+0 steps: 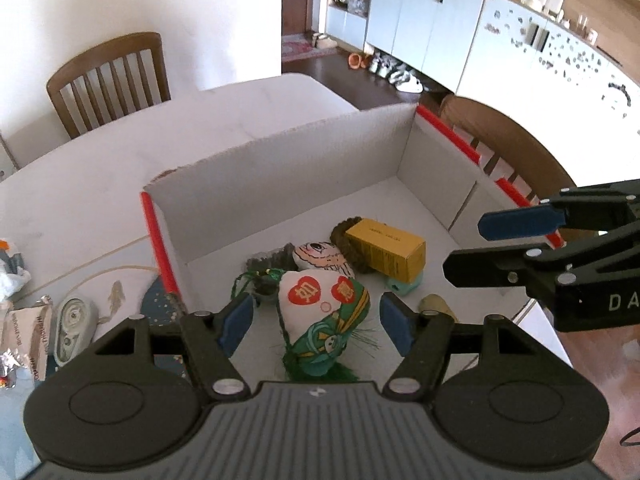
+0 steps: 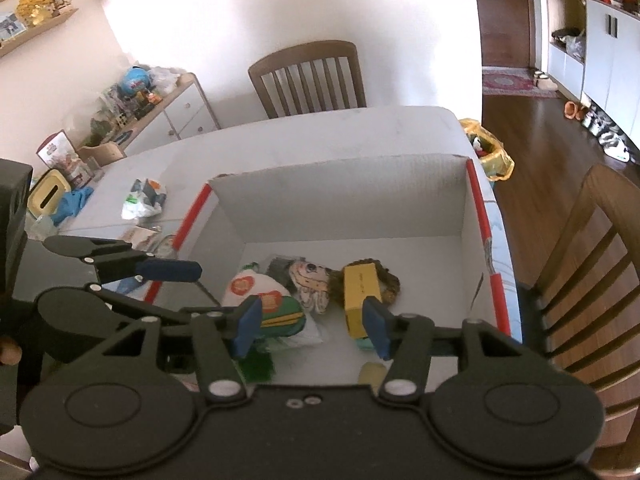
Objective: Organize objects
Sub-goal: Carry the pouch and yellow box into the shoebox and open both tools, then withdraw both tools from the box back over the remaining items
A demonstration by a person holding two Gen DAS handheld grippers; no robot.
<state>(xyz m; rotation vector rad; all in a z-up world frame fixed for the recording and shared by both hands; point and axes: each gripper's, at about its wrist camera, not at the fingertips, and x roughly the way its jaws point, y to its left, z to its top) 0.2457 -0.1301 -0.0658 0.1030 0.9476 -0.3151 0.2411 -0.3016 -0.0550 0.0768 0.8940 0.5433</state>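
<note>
A white cardboard box (image 1: 280,168) with red edges stands on the table; it also shows in the right wrist view (image 2: 340,196). Inside lie a white and green embroidered pouch (image 1: 324,320) (image 2: 276,308), a fish-shaped cloth toy (image 1: 320,258) (image 2: 310,286), a yellow carton (image 1: 386,254) (image 2: 360,296) on a brown woolly thing (image 1: 346,240), a teal object (image 1: 404,286) and a pale beige piece (image 1: 436,306). My left gripper (image 1: 316,326) is open above the pouch, empty. My right gripper (image 2: 312,330) is open and empty over the box's near side.
On the table left of the box lie a tape dispenser (image 1: 74,326), foil packets (image 1: 24,336), a plastic bag (image 2: 144,198) and a blue cloth (image 2: 74,202). Wooden chairs (image 2: 312,76) (image 2: 588,264) stand at the far side and the right. A cluttered sideboard (image 2: 140,108) is back left.
</note>
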